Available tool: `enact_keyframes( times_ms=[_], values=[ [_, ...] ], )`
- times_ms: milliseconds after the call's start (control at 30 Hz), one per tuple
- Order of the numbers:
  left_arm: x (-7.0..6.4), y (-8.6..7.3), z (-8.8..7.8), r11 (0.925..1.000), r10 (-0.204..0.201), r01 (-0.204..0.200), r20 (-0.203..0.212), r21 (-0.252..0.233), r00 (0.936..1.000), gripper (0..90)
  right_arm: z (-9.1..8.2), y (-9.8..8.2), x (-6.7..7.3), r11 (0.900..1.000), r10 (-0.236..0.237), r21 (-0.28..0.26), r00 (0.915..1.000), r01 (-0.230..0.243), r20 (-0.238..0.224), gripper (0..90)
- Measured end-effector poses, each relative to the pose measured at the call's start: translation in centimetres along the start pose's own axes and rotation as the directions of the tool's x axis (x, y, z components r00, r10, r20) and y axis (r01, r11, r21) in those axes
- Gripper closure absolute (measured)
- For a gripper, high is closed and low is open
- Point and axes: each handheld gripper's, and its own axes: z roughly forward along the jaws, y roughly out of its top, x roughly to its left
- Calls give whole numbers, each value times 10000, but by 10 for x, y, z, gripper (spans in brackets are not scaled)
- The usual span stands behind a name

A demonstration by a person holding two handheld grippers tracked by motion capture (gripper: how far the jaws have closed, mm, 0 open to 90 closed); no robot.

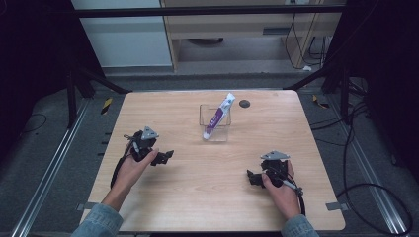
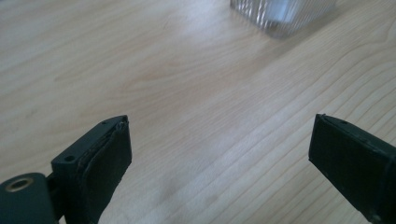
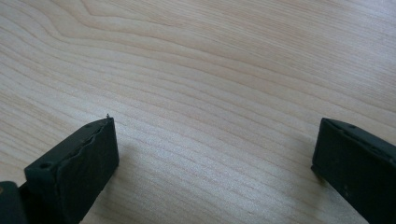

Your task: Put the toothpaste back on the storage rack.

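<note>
From the high view I see the toothpaste tube (image 1: 217,117) leaning in the clear container (image 1: 216,129), its long axis tilted up and away to the right; it sits ahead and to the right of my left gripper (image 1: 163,157), the nearer one, and ahead-left of my right gripper (image 1: 253,178)

In the left gripper view my jaws are spread wide and empty, the container (image 2: 280,14) ahead, slightly right

In the right gripper view the jaws are spread over bare table (image 3: 210,93), holding nothing
</note>
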Motion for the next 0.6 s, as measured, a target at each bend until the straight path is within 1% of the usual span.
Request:
enact_keyframes(
  times_ms=[67,133,167,233,267,333,367,433,467,600],
  values=[
    [4,-8,1,9998,-181,181,-36,50,9998,55,0,0,0,10000,1,2,10000,-1,3,6],
    [8,-15,2,9994,-312,314,-171,123,9994,55,0,0,0,10000,3,0,10000,-3,2,6],
    [8,-15,2,9994,-312,314,-171,123,9994,55,0,0,0,10000,3,0,10000,-3,2,6],
    [13,-21,2,9988,-461,464,-243,142,9986,57,0,0,0,10000,-2,2,10000,2,2,6],
    [16,-27,2,9981,-571,577,-334,198,9978,56,0,0,0,10000,-7,3,10000,7,6,6],
    [17,-29,2,9978,-604,612,-354,242,9975,57,0,0,0,10000,1,-1,10000,-1,2,6],
    [20,-35,2,9969,-727,737,-403,259,9965,57,0,0,0,10000,0,1,10000,0,2,6],
    [22,-37,3,9967,-726,740,-442,319,9964,57,0,0,0,10000,1,-2,10000,-1,0,6],
    [25,-41,4,9954,-871,890,-526,353,9948,57,0,0,0,10000,-2,-3,10000,2,0,6],
    [29,-45,5,9942,-1000,1023,-643,324,9929,57,0,0,0,10000,-1,0,10000,1,3,6]
  ],
)
